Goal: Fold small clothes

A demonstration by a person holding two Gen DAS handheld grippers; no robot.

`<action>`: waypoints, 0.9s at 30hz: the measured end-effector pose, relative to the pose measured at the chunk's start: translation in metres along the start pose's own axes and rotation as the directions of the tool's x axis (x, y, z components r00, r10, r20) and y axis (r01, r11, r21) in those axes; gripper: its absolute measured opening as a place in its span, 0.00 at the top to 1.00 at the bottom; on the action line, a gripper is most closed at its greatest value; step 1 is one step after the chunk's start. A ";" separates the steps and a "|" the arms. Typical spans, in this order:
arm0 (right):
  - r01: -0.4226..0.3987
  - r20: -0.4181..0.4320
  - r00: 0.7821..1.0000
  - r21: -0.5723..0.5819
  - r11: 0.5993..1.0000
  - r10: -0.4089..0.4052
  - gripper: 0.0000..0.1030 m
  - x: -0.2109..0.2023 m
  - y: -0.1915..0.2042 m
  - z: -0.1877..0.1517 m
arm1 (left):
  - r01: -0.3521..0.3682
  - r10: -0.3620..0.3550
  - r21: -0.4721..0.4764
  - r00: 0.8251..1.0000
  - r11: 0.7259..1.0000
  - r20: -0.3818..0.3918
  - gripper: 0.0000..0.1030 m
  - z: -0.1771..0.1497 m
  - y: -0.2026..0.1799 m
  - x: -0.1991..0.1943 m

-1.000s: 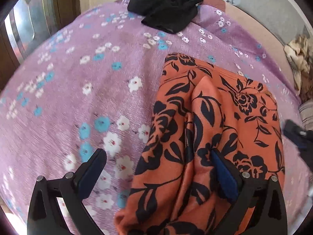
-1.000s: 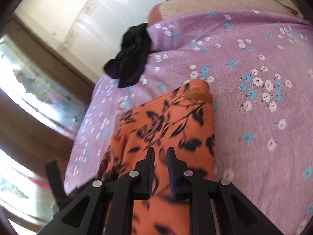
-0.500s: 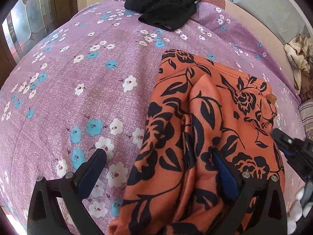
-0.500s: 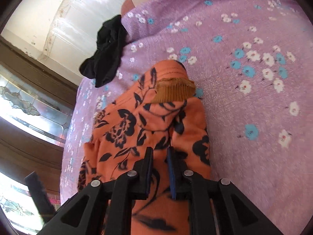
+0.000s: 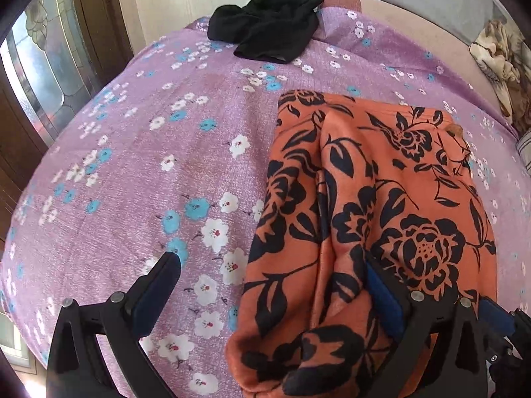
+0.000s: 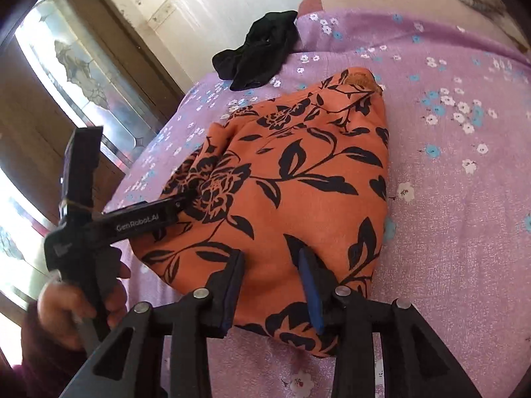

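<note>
An orange garment with black flowers [image 5: 375, 205] lies folded on the purple flowered bedsheet [image 5: 139, 165]; it also shows in the right wrist view [image 6: 298, 179]. My left gripper [image 5: 272, 275] is open wide, its right finger on the garment's near edge, its left finger over bare sheet. My right gripper [image 6: 270, 265] is open, its fingers standing apart over the garment's near end. The left gripper also shows from the side in the right wrist view [image 6: 139, 219], held by a hand.
A black garment [image 5: 265, 26] lies crumpled at the far edge of the bed, also in the right wrist view [image 6: 259, 49]. A wooden door with patterned glass [image 6: 76, 76] stands at the left. A beige patterned cloth [image 5: 501, 56] lies at the far right.
My right gripper was shut on the orange garment, laid it over and has now opened and let go. The left gripper stayed open at the garment's near edge.
</note>
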State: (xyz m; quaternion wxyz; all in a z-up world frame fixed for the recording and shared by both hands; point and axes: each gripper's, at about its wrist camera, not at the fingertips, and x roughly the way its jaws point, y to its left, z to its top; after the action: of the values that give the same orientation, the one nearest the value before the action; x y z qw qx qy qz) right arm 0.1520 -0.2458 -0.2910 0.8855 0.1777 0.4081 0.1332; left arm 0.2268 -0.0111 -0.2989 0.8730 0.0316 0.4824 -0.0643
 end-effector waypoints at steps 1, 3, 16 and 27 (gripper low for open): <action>-0.002 -0.007 1.000 0.002 1.000 0.002 0.62 0.000 0.000 0.000 | 0.020 -0.020 -0.017 1.000 1.000 -0.008 0.00 0.000 0.002 0.003; -0.010 -0.019 1.000 -0.008 1.000 0.009 0.62 0.001 -0.001 0.002 | 0.055 -0.056 -0.049 0.998 0.997 -0.024 0.00 0.000 0.006 0.010; -0.138 -0.013 0.990 -0.017 0.990 0.138 0.62 0.008 -0.017 0.000 | 0.036 -0.033 -0.051 0.997 0.998 0.066 0.00 -0.012 -0.003 0.014; -0.196 -0.006 0.981 -0.017 0.980 0.196 0.62 0.008 -0.023 0.002 | -0.075 0.077 -0.021 0.989 0.997 0.129 0.00 -0.019 -0.016 0.003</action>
State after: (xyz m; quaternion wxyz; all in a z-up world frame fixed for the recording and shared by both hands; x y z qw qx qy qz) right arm 0.1611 -0.2639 -0.3051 0.8686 0.2091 0.3896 0.2237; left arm 0.2098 -0.0252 -0.3114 0.9046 0.0386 0.4236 -0.0288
